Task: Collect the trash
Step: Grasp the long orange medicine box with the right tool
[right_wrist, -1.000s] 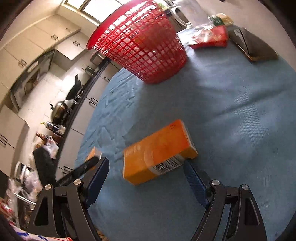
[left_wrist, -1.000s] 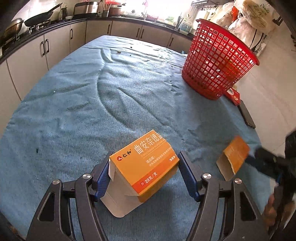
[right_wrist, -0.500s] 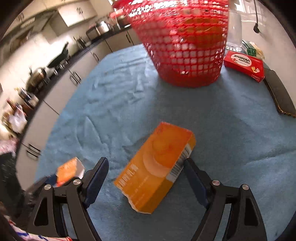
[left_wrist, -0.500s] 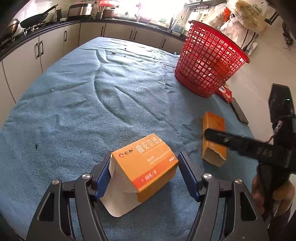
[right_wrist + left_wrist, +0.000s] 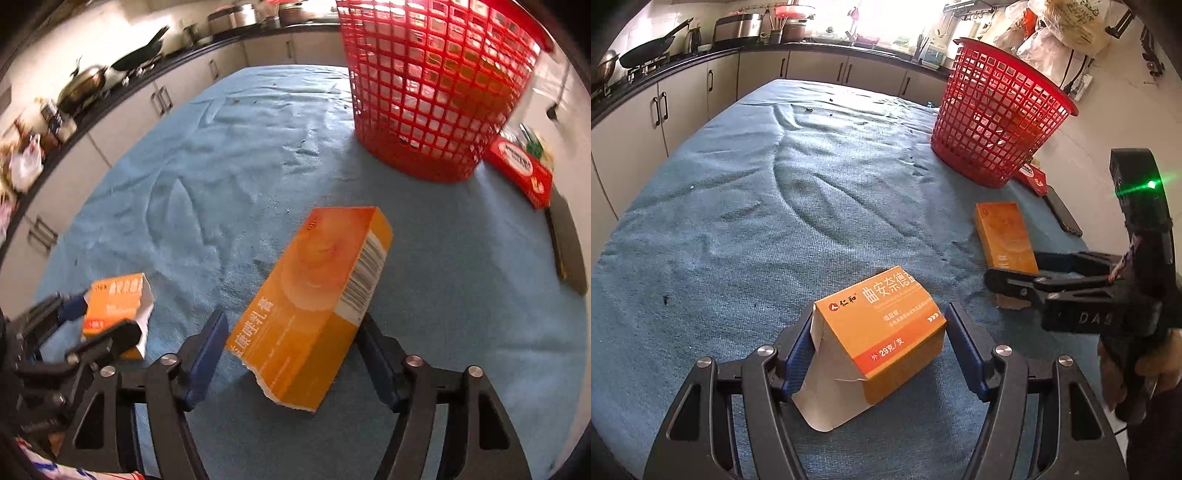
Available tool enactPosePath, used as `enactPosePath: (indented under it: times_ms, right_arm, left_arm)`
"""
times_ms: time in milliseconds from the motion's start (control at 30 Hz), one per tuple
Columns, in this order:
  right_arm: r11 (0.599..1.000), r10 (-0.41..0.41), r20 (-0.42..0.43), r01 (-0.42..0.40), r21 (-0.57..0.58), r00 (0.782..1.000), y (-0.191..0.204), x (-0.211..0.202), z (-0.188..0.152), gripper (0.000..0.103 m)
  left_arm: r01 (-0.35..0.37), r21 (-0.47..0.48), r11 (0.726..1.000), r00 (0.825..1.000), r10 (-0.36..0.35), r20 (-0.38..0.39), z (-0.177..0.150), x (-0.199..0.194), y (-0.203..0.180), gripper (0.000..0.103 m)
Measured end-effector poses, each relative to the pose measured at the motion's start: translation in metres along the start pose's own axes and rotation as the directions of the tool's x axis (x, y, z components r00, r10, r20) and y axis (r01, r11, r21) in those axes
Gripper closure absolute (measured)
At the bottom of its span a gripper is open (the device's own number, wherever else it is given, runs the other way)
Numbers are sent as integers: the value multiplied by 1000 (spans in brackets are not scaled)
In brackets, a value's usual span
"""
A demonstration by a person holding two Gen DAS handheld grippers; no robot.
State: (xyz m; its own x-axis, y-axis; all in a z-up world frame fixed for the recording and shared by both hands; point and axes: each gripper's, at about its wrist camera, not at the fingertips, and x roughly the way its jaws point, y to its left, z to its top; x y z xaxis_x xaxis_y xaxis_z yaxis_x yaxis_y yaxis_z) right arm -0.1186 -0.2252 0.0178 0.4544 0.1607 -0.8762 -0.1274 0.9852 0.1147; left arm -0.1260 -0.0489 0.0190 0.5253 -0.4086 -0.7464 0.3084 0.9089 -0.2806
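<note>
Our left gripper (image 5: 877,354) stands part open around the short orange box (image 5: 882,328): its blue fingers (image 5: 798,356) flank the box, the left one touching the white end flap, the right one just clear, so nothing is clamped. The box rests on the table near the near edge, its flap torn open.

Our right gripper (image 5: 291,354) has its jaws closing around the long orange box (image 5: 317,295), which lies between the fingers (image 5: 208,350) on the cloth, ragged end toward us; the pads do not yet press on it. This box sits toward the table's right edge.

The table (image 5: 775,206) is covered with a rumpled blue cloth (image 5: 229,162), creased in long ridges and dotted with dark crumbs. At the far right corner stands the red mesh basket (image 5: 997,122), upright. Just beside it lies a red packet (image 5: 521,170), and along the right edge a flat dark object (image 5: 569,247).

Beyond the far and left edges run pale kitchen cabinets (image 5: 683,96) under a dark counter carrying a wok (image 5: 650,51) and pots. Plastic bags (image 5: 1063,33) hang at the upper right.
</note>
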Motion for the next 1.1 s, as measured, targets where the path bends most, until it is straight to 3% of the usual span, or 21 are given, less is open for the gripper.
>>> enactPosePath:
  times_ms: [33,100,367,633,767,1100]
  right_arm:
    - [1000,-22,-8,22,0,1000,-3,-1,2,17]
    - [998,-51,-22,52,26,998,-11,-4,4,16]
    - [984,47,-33,-41,172,998,-25,-3,11,16]
    - [989,-29,-32,34,144,999,-8,10,12,17]
    - [990,-64,-20,66,123,998,-12,6,9,44]
    - [984,21,71,-34,175,997,-35,-19,-15,50]
  left_arm:
    - [1,1,1000,1000,-1,-1,0,0,0,36]
    - [4,1,1000,1000,-4,-2,0,0,0,36]
    - [-11,46,999,1000,11,-4,-2,1,-5,36]
    - [-24,64,998,999,22,28,-6,-8,-4,37]
    - [-28,53,998,999,25,48,-3,-13,-1,38]
    - [-66,39,997,995,63,80,1,-23,-4,38]
